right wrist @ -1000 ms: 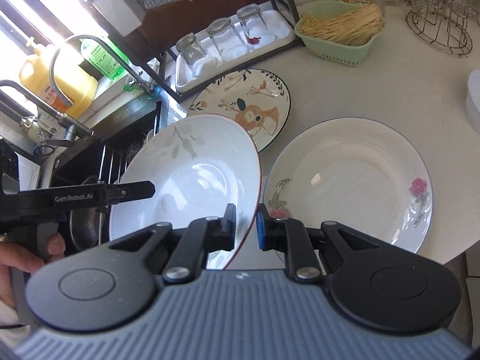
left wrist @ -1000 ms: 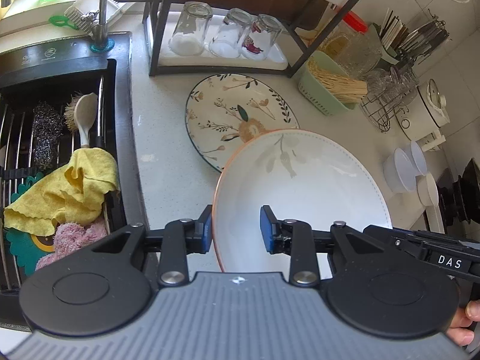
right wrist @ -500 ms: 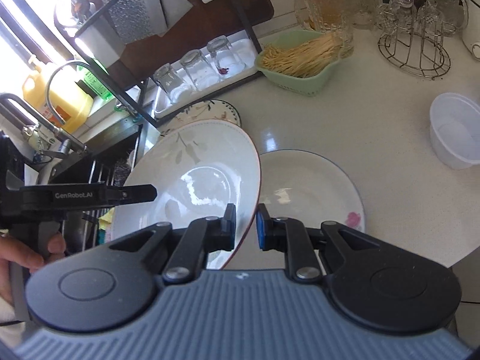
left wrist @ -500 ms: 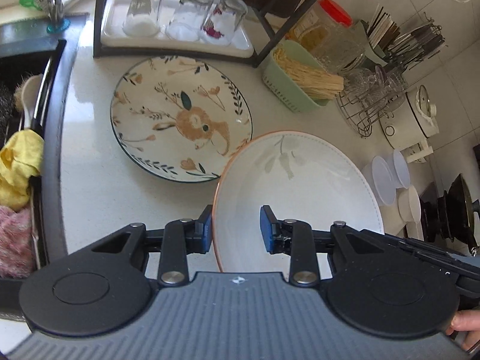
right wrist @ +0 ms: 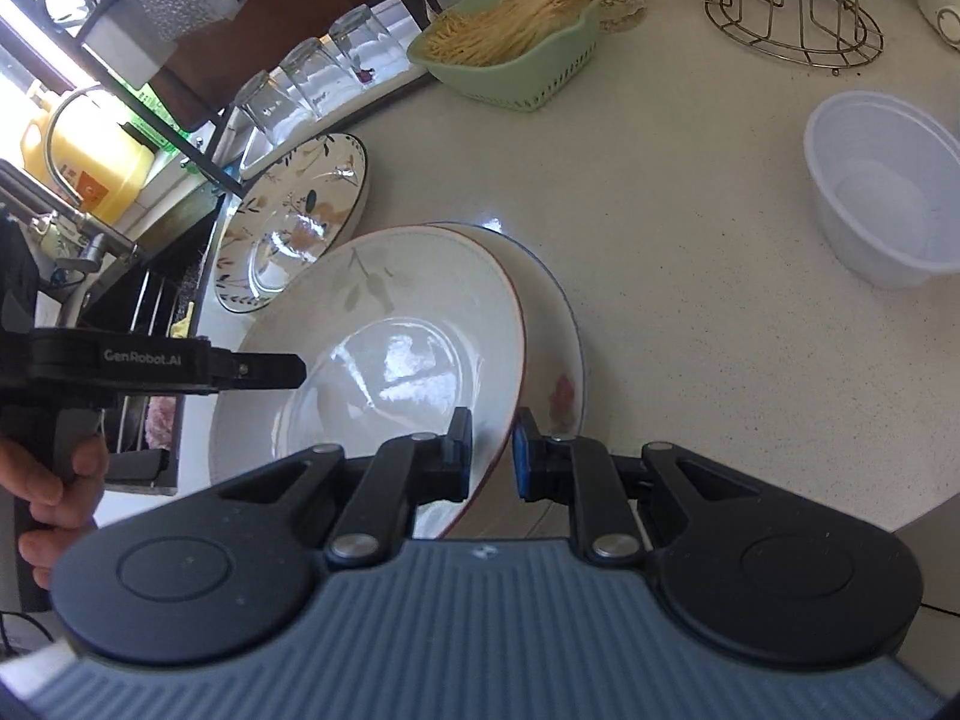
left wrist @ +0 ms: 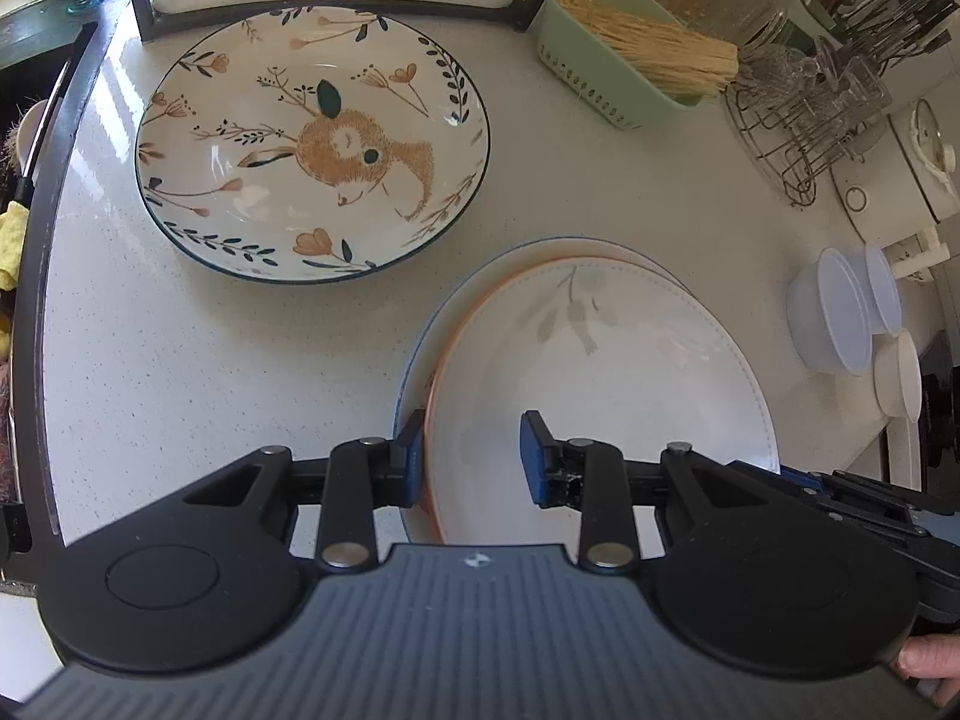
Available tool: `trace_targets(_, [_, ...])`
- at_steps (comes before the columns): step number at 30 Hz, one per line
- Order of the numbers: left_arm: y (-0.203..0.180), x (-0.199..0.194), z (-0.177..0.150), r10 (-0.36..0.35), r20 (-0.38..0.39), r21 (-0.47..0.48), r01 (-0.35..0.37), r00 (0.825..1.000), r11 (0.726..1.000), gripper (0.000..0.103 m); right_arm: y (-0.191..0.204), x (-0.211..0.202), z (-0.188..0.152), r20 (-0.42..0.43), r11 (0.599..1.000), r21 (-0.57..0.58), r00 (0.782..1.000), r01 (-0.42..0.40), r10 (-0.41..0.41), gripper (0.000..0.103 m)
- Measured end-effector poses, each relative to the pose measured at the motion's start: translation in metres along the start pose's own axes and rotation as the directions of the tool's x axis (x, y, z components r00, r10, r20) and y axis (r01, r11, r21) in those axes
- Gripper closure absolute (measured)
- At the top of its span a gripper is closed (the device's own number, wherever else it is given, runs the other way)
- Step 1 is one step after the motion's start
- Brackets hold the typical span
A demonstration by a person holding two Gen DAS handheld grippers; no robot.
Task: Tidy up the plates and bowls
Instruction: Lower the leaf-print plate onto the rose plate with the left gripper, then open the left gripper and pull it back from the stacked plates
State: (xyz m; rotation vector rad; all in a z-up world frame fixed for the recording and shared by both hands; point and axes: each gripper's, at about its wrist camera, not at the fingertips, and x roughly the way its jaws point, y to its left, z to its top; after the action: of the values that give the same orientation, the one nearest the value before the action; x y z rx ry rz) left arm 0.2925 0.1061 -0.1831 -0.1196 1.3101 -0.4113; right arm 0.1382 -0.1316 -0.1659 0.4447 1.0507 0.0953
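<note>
White leaf plate (left wrist: 600, 372) clamped in both tools (left wrist: 471, 456) (right wrist: 491, 453) above rose plate (right wrist: 561, 354), beside rabbit plate (left wrist: 312, 144).

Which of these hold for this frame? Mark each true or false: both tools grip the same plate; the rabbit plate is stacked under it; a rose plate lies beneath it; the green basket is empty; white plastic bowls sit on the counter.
1. Both the left tool and the right tool grip the orange-rimmed plate. True.
2. The rabbit plate is stacked under it. False: it lies apart on the counter.
3. A rose plate lies beneath the held plate. True.
4. The green basket is empty. False: it holds pale sticks.
5. White plastic bowls sit on the counter. True.
</note>
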Motion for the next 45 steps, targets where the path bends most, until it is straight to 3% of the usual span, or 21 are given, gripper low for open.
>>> trace_targets(7, [-0.011, 0.007, 0.002, 0.044, -0.031, 0.053, -0.042, 0.999, 0.998, 0.068, -0.014, 0.006, 0.000, 0.012, 0.999, 0.031, 1.000, -0.020, 0.020, 0.086])
trace_targets(17, [-0.015, 0.013, 0.006, 0.063, -0.056, 0.056, -0.060, 0.996, 0.997, 0.068, -0.018, 0.008, 0.005, 0.030, 0.999, 0.036, 1.000, -0.009, 0.008, 0.086])
trace_targets(21, [-0.020, 0.012, 0.005, 0.083, -0.065, 0.070, -0.079, 0.994, 0.994, 0.062, -0.014, 0.010, 0.008, 0.032, 1.000, 0.018, 0.999, 0.012, -0.012, 0.086])
trace_targets(25, [-0.019, 0.011, 0.004, 0.084, -0.067, 0.045, -0.081, 0.994, 0.996, 0.059, -0.007, 0.014, 0.015, 0.026, 0.998, -0.021, 0.998, 0.053, -0.052, 0.086])
trace_targets(31, [-0.007, 0.004, 0.000, 0.052, -0.055, -0.065, -0.056, 0.997, 0.996, 0.059, -0.007, 0.018, 0.018, 0.022, 0.998, -0.022, 0.998, 0.053, -0.052, 0.086])
trace_targets(45, [-0.002, -0.013, -0.004, 0.074, -0.025, -0.112, -0.076, 0.997, 0.991, 0.059, 0.001, 0.016, 0.024, 0.048, 0.994, -0.063, 0.995, 0.086, -0.083, 0.086])
